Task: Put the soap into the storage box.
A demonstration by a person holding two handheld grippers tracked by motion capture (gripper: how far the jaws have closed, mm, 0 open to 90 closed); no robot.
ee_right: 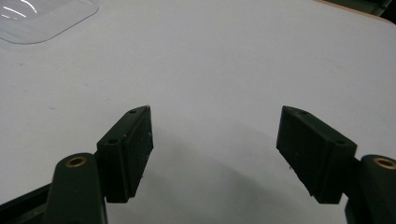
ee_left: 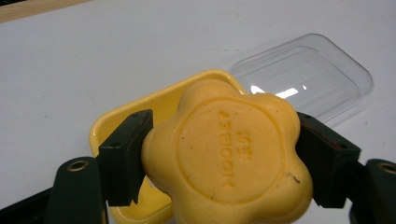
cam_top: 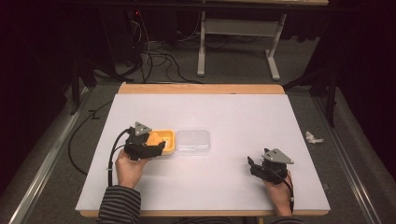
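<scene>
Left gripper [ee_left: 224, 158] clamps yellow soap [ee_left: 226, 154] above its dish [ee_left: 116, 121] — clear lid [ee_left: 308, 74] beside; right gripper [ee_right: 215, 154] gapes.

On the counter [cam_top: 233, 116], the soap dish [cam_top: 167, 148] sits left of centre, and the lid [cam_top: 193, 142] lies just beside it on its right, the two nearly touching. The left tool [cam_top: 161, 147] is at the dish's near left edge, with the soap [ee_left: 224, 154] between its jaws, above the dish. The right tool [cam_top: 252, 165] rests well apart, toward the counter's near right corner. Behind the counter, on the floor, stands a table frame [cam_top: 238, 37]; a crumpled scrap [cam_top: 314, 137] lies on the floor to the right.
</scene>
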